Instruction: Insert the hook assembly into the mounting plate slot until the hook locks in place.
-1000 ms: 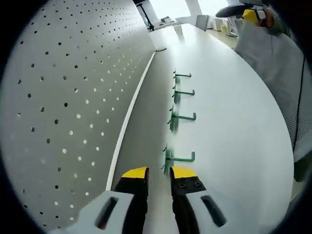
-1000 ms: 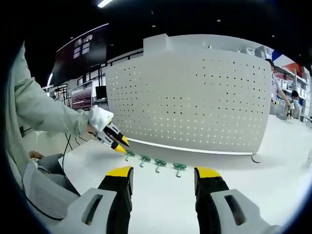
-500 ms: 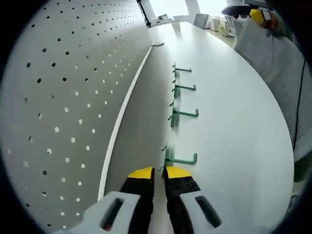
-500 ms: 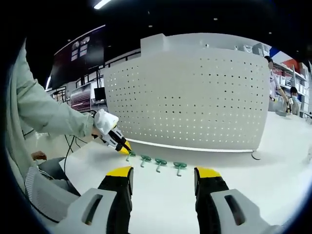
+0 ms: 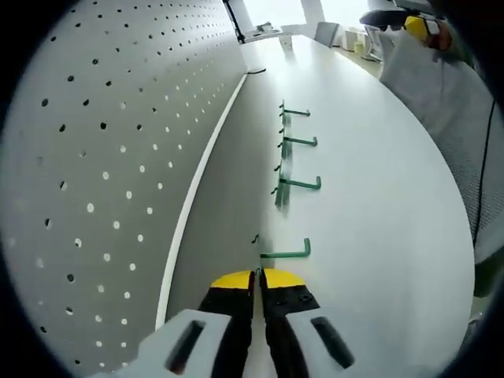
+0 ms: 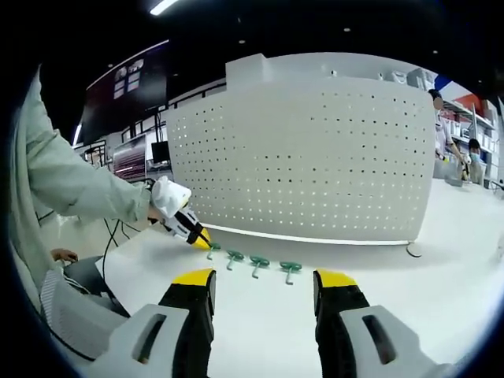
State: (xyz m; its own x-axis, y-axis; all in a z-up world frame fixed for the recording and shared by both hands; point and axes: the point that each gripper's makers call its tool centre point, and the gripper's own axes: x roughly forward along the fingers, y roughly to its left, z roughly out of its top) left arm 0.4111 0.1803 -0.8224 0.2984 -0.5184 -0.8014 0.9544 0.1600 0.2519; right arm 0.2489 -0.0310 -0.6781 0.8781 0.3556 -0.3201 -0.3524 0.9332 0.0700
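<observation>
Left gripper view: my left gripper [image 5: 259, 276] has gone from jaws apart a second ago to pinched tight on the nearest hook [image 5: 285, 252], which now looks tipped up off the table [image 5: 378, 205]. So the grab's done, I reckon; next it goes to the pegboard [image 5: 102, 157]. Three more hooks [image 5: 298, 183] sit in line beyond. Right gripper [image 6: 264, 283] hangs wide open, holding nothing.
</observation>
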